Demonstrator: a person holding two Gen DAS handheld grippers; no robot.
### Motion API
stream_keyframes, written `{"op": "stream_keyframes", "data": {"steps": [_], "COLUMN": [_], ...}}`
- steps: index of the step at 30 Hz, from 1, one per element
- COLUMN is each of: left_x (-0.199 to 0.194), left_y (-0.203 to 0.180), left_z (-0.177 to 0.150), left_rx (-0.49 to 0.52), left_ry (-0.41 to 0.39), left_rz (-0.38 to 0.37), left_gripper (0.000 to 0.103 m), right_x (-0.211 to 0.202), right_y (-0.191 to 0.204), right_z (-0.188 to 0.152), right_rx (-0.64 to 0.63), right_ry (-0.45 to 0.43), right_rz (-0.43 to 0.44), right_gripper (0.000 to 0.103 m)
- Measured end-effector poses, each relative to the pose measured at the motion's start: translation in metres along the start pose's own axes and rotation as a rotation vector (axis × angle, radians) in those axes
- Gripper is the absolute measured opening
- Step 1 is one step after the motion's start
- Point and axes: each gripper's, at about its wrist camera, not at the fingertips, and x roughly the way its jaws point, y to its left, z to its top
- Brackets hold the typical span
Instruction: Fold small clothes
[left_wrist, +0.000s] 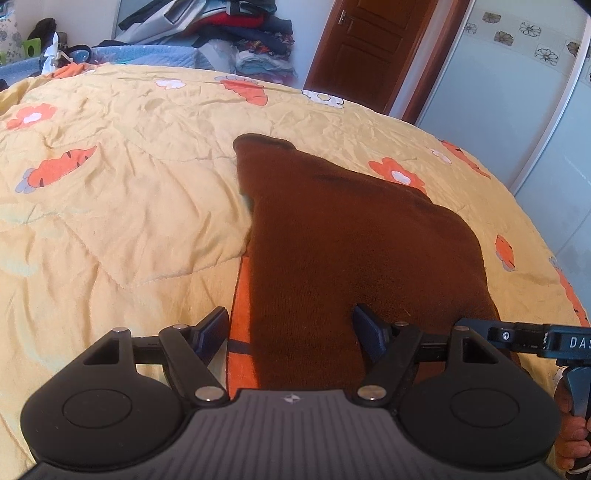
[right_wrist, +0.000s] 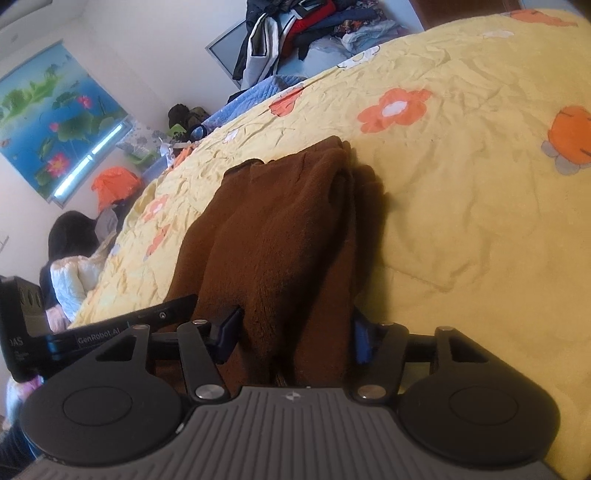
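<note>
A brown fleece garment (left_wrist: 351, 240) lies folded lengthwise on the yellow quilt (left_wrist: 110, 203), running away from both cameras. My left gripper (left_wrist: 291, 325) is open at the garment's near end. One of its fingers (left_wrist: 216, 325) rests beside the cloth over an orange patch, and the other finger sits on top of the fleece. In the right wrist view the same garment (right_wrist: 280, 229) shows bunched ridges. My right gripper (right_wrist: 294, 332) straddles that near end with its jaws apart. The fleece fills the gap between its blue pads (right_wrist: 360, 336), and I see no clear squeeze.
The quilt (right_wrist: 461, 203) with orange flowers covers the whole bed. A pile of clothes (left_wrist: 255, 33) is stacked beyond the far edge. A brown door (left_wrist: 369, 48) and pale wardrobe (left_wrist: 498, 92) stand behind. A seated person (right_wrist: 70, 266) is at the bedside.
</note>
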Motion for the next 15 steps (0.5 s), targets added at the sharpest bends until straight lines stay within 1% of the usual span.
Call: {"op": "stream_keyframes", "data": {"steps": [1,4,5,6,7,8,10,11,12,14,15], "left_x": [0.000,0.001,0.000,-0.003,-0.006,-0.012,-0.025,-0.035,-0.046,-0.072,-0.083], "left_y": [0.000,0.000,0.000,0.001,0.003,0.005,0.007,0.008,0.008,0.005,0.000], "left_z": [0.000,-0.001,-0.001,-0.001,0.000,-0.001,-0.004,-0.008,-0.012,-0.020,-0.023], "left_rx": [-0.001,0.003,0.001,-0.011,-0.030,-0.045,-0.049,-0.044,-0.034,0.010,0.040], "left_ry": [0.000,-0.005,-0.005,-0.002,0.003,0.007,0.020,0.018,0.001,-0.049,-0.074], "left_rz": [-0.001,-0.003,-0.004,-0.009,-0.019,-0.040,-0.084,-0.090,-0.084,-0.071,-0.058], "left_gripper": [0.074,0.075,0.075,0.075,0.074,0.074,0.074,0.074,0.074,0.074,0.074], "right_x": [0.000,0.001,0.001,0.000,-0.001,-0.002,-0.009,-0.015,-0.022,-0.044,-0.055], "right_y": [0.002,0.006,0.003,-0.002,-0.008,-0.012,-0.011,-0.007,-0.001,0.011,0.018], "right_z": [0.000,0.000,0.001,0.003,0.004,0.004,-0.001,-0.005,-0.009,-0.018,-0.024], "right_rx": [-0.018,-0.079,-0.069,-0.041,-0.008,0.019,0.057,0.066,0.058,0.024,0.003], "right_ry": [0.003,0.011,0.013,0.019,0.022,0.023,0.019,0.018,0.011,-0.036,-0.060], "right_rz": [-0.011,-0.042,-0.039,-0.023,-0.005,0.008,0.022,0.019,0.012,0.002,-0.007], "right_gripper": [0.059,0.046,0.040,0.037,0.036,0.036,0.046,0.051,0.051,0.051,0.053]}}
